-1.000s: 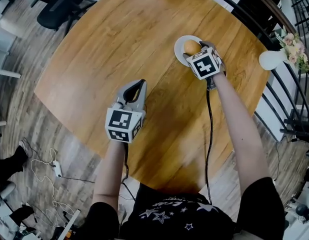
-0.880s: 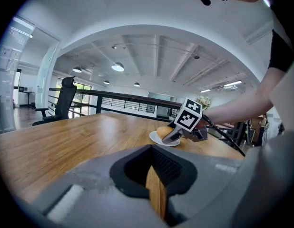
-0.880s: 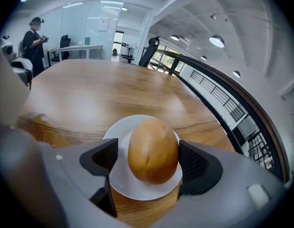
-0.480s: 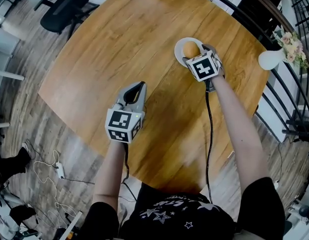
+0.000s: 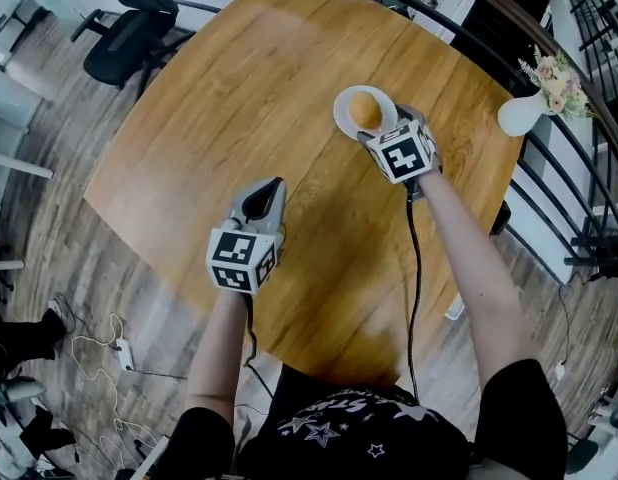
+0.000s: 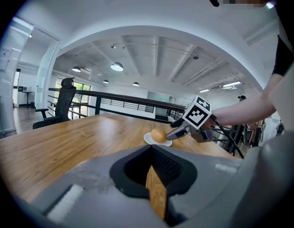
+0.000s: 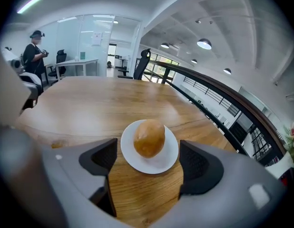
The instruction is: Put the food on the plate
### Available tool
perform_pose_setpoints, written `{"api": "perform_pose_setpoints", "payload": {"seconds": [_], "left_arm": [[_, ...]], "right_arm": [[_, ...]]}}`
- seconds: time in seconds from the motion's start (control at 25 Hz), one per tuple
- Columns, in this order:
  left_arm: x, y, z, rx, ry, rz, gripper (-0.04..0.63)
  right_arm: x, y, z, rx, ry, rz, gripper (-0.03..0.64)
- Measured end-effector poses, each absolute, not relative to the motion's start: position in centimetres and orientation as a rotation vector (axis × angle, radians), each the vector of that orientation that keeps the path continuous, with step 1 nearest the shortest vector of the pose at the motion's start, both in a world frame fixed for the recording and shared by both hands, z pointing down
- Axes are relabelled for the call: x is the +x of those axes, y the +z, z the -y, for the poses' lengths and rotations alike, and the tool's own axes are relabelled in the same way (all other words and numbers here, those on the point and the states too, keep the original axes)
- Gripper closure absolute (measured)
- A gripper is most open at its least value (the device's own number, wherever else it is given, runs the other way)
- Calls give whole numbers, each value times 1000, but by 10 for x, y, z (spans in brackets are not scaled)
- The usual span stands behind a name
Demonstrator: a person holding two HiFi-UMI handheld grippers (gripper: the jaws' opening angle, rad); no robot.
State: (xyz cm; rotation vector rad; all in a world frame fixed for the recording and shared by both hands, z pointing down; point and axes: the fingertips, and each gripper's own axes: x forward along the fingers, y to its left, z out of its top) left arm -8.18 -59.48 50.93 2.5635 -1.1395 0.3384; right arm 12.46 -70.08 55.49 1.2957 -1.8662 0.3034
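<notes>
At one o'clock on the desk (image 5: 239,88), the bun (image 5: 364,108) sits on the plate (image 5: 341,120). Our right tongs (image 7: 148,165) have just been opening and stand wide and empty; the left tongs (image 6: 154,175) are closed on nothing. We judge the placing done, so next we draw back without nudging the plate.

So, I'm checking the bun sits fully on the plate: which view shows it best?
The right gripper view: the bun shows large and close, central on the white plate. The head view shows it small from above; the left gripper view, small, distant, side-on.
</notes>
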Motion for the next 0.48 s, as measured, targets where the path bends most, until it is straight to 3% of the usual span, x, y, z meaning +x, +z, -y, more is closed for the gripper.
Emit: {"api": "perform_pose_setpoints", "payload": {"seconds": [0.48], "left_arm": [[-74, 463, 544, 2616, 294, 1110, 594]], "right_arm": [[107, 494, 642, 1344, 395, 2053, 265]]}}
